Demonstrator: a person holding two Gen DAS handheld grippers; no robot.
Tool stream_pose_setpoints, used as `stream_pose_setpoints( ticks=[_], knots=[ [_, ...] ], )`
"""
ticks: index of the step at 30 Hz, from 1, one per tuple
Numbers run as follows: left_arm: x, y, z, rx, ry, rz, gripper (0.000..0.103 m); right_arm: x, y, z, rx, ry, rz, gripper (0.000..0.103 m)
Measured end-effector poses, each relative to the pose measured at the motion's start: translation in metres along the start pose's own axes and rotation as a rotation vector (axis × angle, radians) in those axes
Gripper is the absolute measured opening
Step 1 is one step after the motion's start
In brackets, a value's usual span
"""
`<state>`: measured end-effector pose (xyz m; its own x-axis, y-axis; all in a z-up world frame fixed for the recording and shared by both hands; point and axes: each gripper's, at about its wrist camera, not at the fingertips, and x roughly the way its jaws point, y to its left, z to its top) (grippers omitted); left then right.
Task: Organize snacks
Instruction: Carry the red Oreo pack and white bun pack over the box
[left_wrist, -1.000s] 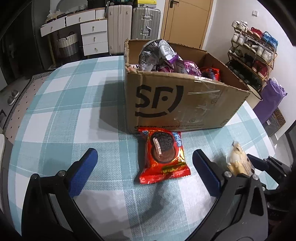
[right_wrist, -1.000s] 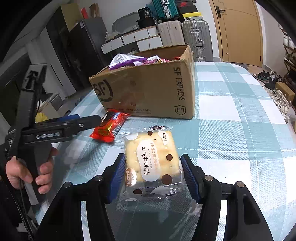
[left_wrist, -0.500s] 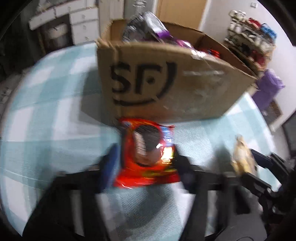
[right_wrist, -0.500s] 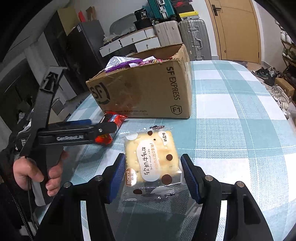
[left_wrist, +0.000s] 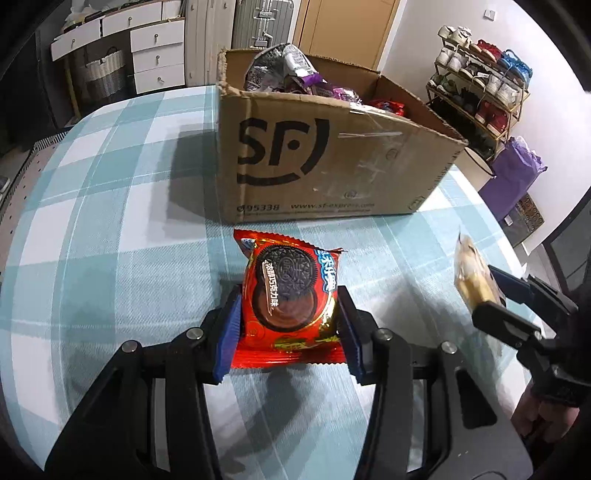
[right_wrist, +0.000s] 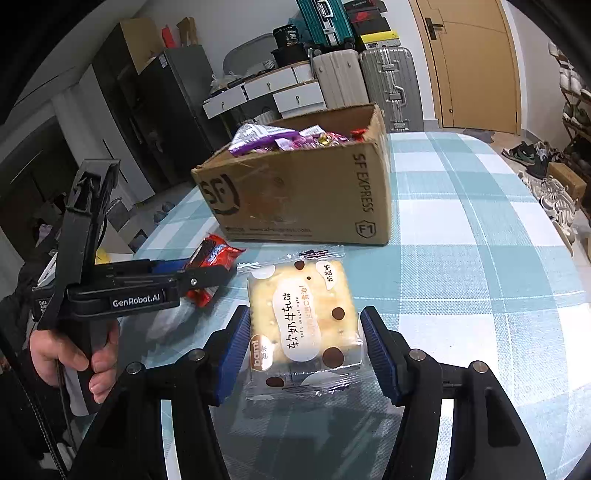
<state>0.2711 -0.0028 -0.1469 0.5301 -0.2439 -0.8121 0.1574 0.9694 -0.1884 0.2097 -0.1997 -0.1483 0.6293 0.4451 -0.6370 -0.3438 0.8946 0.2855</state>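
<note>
Snacks fill the cardboard box (left_wrist: 325, 162). In front of it, the left gripper (left_wrist: 290, 317) clamps a red cookie packet (left_wrist: 290, 295), the right gripper (right_wrist: 304, 345) a cracker packet (right_wrist: 304, 317); the box lies straight ahead, nearer the left.

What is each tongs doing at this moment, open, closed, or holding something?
Left tongs: closed on the red cookie pack.
Right tongs: closed on the clear-wrapped cracker cake.
</note>
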Motion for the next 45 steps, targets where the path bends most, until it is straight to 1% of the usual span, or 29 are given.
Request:
stream_pose_setpoints(
  ticks=[4,12,17,21,28,33,35,40,45],
  knots=[
    [-0.012,0.001,-0.009,-0.003,-0.015,-0.016,0.045,-0.009,0.008,0.001,-0.004,-0.017,0.010,0.061],
    [-0.051,-0.006,-0.022,-0.005,-0.069,-0.044,0.045,-0.029,0.031,0.004,-0.026,-0.061,0.036,0.061],
    [-0.079,-0.010,-0.022,0.003,-0.112,-0.056,0.045,-0.047,0.047,0.009,-0.040,-0.099,0.048,0.061],
    [-0.100,-0.014,-0.016,0.010,-0.138,-0.060,0.045,-0.058,0.056,0.016,-0.050,-0.112,0.057,0.061],
    [-0.137,-0.022,0.008,0.034,-0.179,-0.070,0.045,-0.078,0.068,0.041,-0.063,-0.148,0.057,0.061],
    [-0.161,-0.026,0.035,0.058,-0.204,-0.062,0.045,-0.089,0.071,0.063,-0.062,-0.171,0.065,0.062],
    [-0.167,-0.026,0.047,0.062,-0.211,-0.081,0.045,-0.091,0.071,0.072,-0.060,-0.181,0.066,0.061],
    [-0.174,-0.028,0.075,0.082,-0.215,-0.075,0.045,-0.093,0.068,0.094,-0.046,-0.187,0.063,0.062],
    [-0.172,-0.031,0.102,0.088,-0.222,-0.085,0.045,-0.087,0.066,0.116,-0.060,-0.183,0.050,0.062]
  ],
)
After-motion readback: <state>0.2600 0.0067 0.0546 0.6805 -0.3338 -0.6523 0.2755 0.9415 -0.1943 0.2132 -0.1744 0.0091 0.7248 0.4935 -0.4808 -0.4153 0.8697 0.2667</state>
